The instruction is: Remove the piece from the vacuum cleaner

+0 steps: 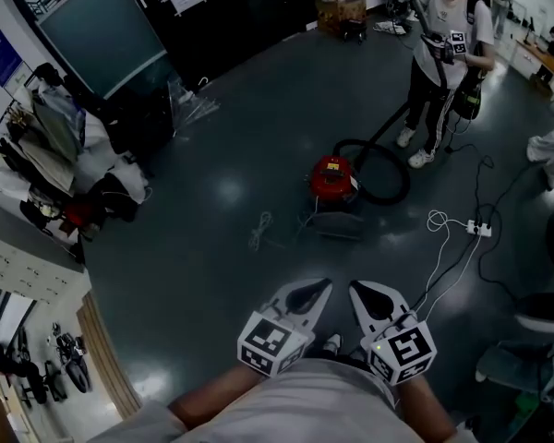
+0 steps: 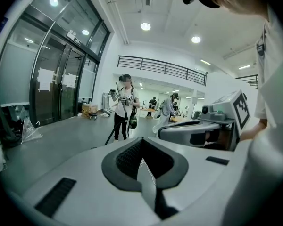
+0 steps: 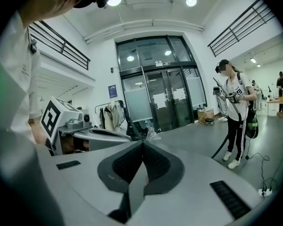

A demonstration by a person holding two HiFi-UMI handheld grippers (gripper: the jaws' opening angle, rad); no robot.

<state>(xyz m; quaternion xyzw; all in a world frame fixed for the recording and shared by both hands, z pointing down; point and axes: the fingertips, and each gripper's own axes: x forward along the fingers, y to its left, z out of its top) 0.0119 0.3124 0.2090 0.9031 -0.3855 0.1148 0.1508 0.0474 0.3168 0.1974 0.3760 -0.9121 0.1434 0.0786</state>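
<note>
Left gripper (image 2: 141, 141): the jaws are closed tip to tip, with nothing between them. Right gripper (image 3: 142, 143): the jaws are likewise closed and empty. In the head view, the left gripper (image 1: 318, 290) and the right gripper (image 1: 359, 292) are side by side close to the wearer's body. Both point toward the vacuum cleaner (image 1: 334, 177) and are well apart from it.

The vacuum cleaner is a red canister standing on the dark floor (image 1: 212, 247). A dark flat part (image 1: 338, 223) lies just beside it on the side facing the grippers; whether the two are joined cannot be determined. A black hose (image 1: 392, 172) loops from the canister's far side up to a standing person (image 1: 448, 40), who holds its upper end. A white cable (image 1: 259, 230) lies near the canister on its left. A white power strip (image 1: 480, 229) lies to its right, farther off.
</note>
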